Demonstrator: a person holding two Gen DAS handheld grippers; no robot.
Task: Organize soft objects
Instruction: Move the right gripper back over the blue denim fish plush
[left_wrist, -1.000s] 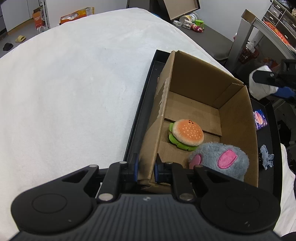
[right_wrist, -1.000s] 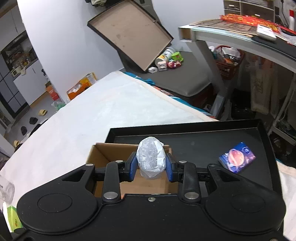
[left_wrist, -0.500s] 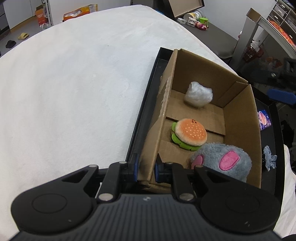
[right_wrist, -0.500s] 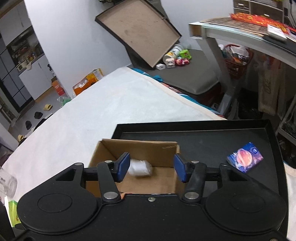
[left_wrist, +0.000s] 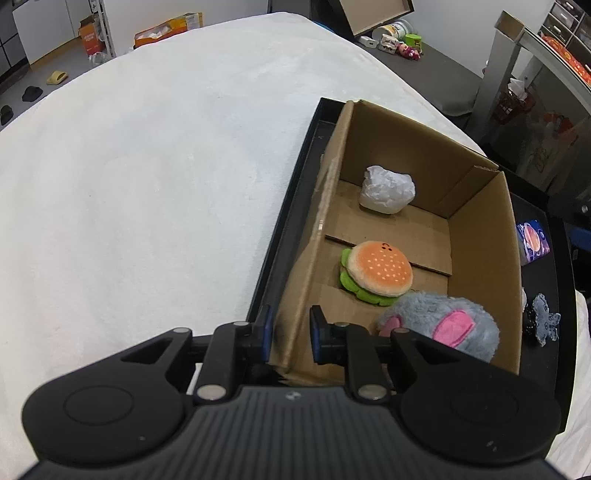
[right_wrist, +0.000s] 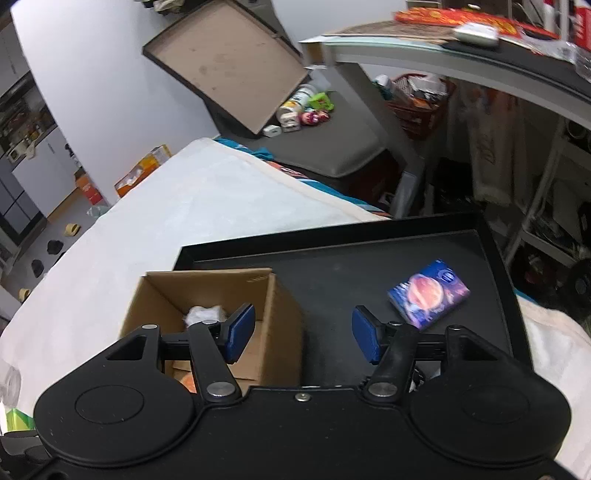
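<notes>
A brown cardboard box (left_wrist: 480, 236) stands on a black tray (left_wrist: 291, 206). Inside it lie a white crumpled wad (left_wrist: 387, 189) at the far end, a plush burger (left_wrist: 376, 271) in the middle and a grey-and-pink plush (left_wrist: 445, 325) at the near end. My left gripper (left_wrist: 290, 334) is shut on the box's near left wall. My right gripper (right_wrist: 301, 334) is open and empty above the tray, beside the box's (right_wrist: 207, 295) right wall. The wad (right_wrist: 205, 314) shows in the box behind its left finger.
A blue packet with a planet picture (right_wrist: 428, 293) lies on the tray (right_wrist: 369, 266) right of the box; it also shows in the left wrist view (left_wrist: 533, 240). A small dark grey felt piece (left_wrist: 543, 319) lies on the tray. White bedding (left_wrist: 147, 177) spreads to the left.
My right gripper opened and let the white wad drop into the far end of the box, then shifted right over the tray. My left gripper kept its hold on the box wall.
</notes>
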